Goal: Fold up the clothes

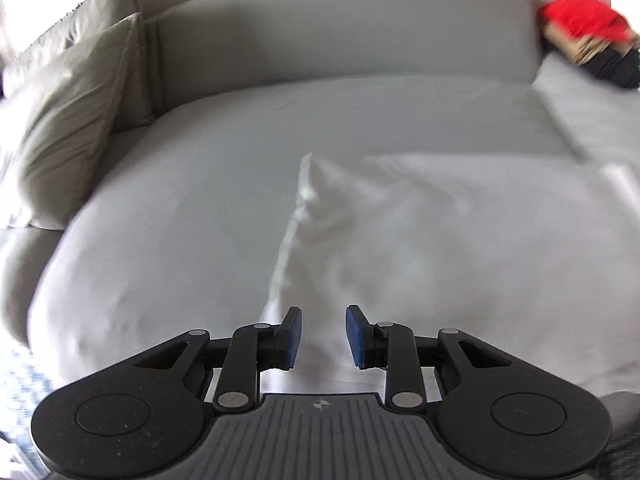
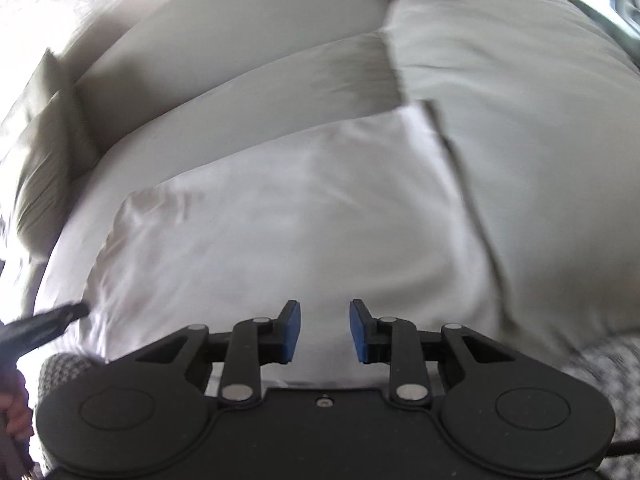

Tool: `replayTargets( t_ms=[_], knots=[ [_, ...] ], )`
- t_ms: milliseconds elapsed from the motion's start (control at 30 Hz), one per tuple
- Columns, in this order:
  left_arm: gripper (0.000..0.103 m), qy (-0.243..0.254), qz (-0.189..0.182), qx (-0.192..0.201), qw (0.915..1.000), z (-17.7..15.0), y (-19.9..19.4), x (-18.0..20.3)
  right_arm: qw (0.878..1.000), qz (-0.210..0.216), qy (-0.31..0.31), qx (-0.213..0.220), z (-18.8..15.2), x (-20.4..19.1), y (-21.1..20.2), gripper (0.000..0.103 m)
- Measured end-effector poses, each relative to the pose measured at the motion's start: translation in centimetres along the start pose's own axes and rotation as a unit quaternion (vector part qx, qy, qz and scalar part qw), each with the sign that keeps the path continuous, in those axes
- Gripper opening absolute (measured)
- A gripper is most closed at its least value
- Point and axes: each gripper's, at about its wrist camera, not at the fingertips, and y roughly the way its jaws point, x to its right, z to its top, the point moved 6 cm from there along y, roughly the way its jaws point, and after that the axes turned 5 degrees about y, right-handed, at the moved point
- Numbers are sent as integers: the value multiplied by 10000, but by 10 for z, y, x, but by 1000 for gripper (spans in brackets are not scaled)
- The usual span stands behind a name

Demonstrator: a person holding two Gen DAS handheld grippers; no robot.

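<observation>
A white garment (image 1: 440, 240) lies spread flat on the grey sofa seat (image 1: 180, 200); it also shows in the right wrist view (image 2: 280, 216). My left gripper (image 1: 323, 336) is open and empty, just above the garment's near left edge. My right gripper (image 2: 325, 330) is open and empty over the garment's near edge. The tip of the left gripper (image 2: 60, 316) shows at the garment's left side in the right wrist view.
A pile of clothes, red (image 1: 580, 16), tan and black, sits at the far right of the sofa. Grey cushions (image 1: 72, 120) lean at the left end. The sofa backrest (image 1: 340, 36) runs behind. A patterned rug (image 2: 608, 372) lies below the seat's front.
</observation>
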Motion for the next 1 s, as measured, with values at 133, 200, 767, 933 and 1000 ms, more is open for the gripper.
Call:
replayTargets(
  t_ms=[133,200,767,933,1000],
  knots=[
    [29,-196,290,-514,9981,-20,17,-20,9989,-120,-346,-298,-9,-10,20,28],
    [29,-255,237,-675,9971,-26,15,-25,9990,-21,-360,-274,-23,-8,15,28],
    [32,718,-1086,-87,9915,-5,-58,94,9944,270,1016,-56,-51,42,-29,23],
    [33,1142,-1259,-61,9854,5,-59,133,9895,518,1347,-39,-38,43,-20,23],
    [33,1191,-1226,-106,9852,11,-53,139,9907,500,1269,15,-27,37,-17,23]
  ],
)
